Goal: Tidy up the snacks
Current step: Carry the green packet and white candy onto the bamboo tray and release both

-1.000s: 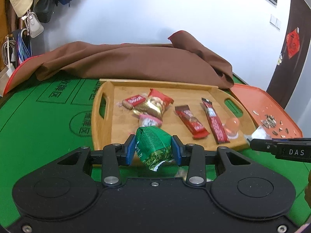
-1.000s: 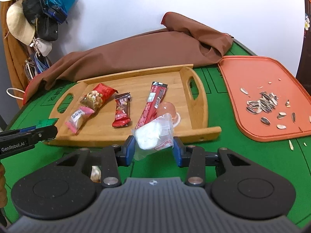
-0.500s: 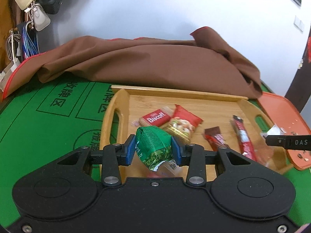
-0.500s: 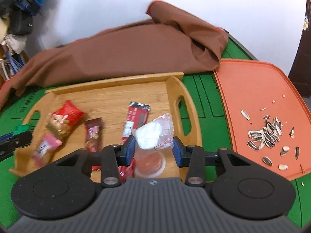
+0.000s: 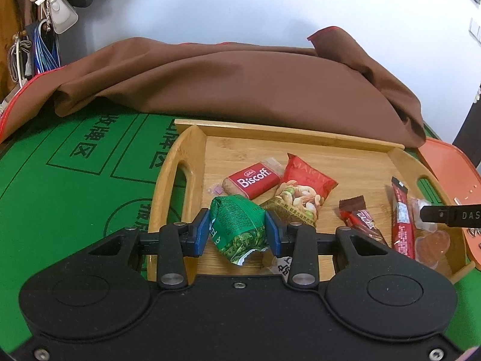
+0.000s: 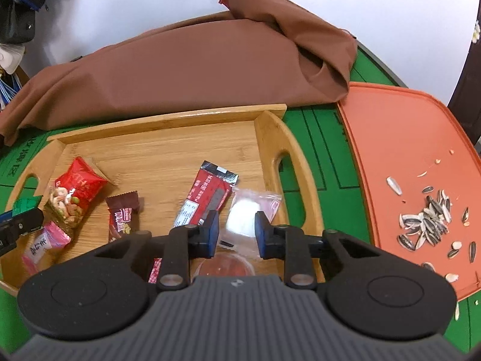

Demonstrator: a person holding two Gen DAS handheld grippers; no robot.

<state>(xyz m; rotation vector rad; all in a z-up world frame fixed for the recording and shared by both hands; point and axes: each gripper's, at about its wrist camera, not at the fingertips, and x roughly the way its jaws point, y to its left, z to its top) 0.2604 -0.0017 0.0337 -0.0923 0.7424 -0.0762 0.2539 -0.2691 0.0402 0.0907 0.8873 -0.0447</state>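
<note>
While both hand-held grippers have come in over the wooden tray point(image 5: 192, 150), two more snacks near their place.
Left hand-held gripper point(image 5: 237, 232) clamps a crinkled green packet point(image 5: 236, 228) above the tray's left end; right hand-held gripper point(image 6: 235, 232), jaws closing, has a clear white-filled pouch point(image 6: 245, 216) between them by the right handle.

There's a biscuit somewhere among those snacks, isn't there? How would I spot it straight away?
Find the wooden tray on the green table; the biscuit lies in its left half as the left camera sees it, beside the red nut packet. It alone is a small red rectangle with "Biscoff" in white letters.
</note>
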